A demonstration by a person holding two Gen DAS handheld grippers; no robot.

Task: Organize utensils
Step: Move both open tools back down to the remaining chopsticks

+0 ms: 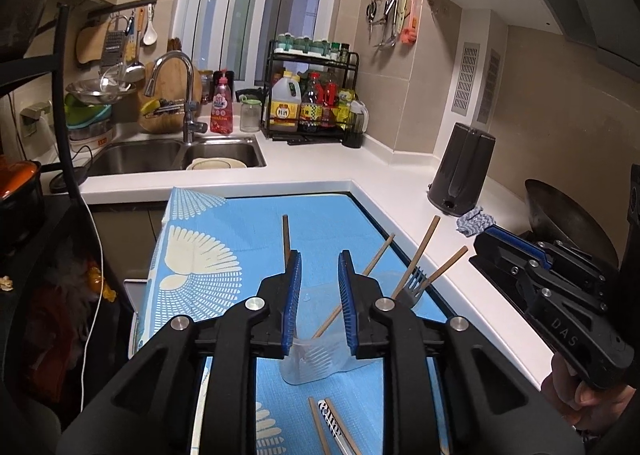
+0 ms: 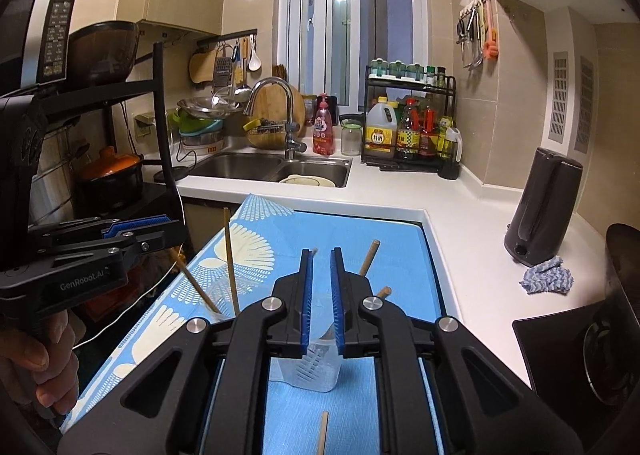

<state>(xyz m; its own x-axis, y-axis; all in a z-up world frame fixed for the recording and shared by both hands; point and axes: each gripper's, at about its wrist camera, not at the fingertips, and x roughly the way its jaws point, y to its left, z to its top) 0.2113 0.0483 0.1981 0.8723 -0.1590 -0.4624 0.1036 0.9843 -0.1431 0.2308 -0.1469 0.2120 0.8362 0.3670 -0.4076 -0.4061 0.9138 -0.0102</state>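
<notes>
The cloth [image 1: 240, 231] is sky blue with cream fan-shaped prints. The counter [image 1: 320, 171] is white. Blue ridged pads [image 2: 307, 295] line black hand-held gripper fingers. The kettle [image 2: 544, 207] is dark grey.

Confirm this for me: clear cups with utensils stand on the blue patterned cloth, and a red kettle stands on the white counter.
Wrong colour. The kettle is dark grey, not red, as the right wrist view shows. The rest holds: clear cups with utensils stand on the blue patterned cloth, the kettle on the white counter.
</notes>
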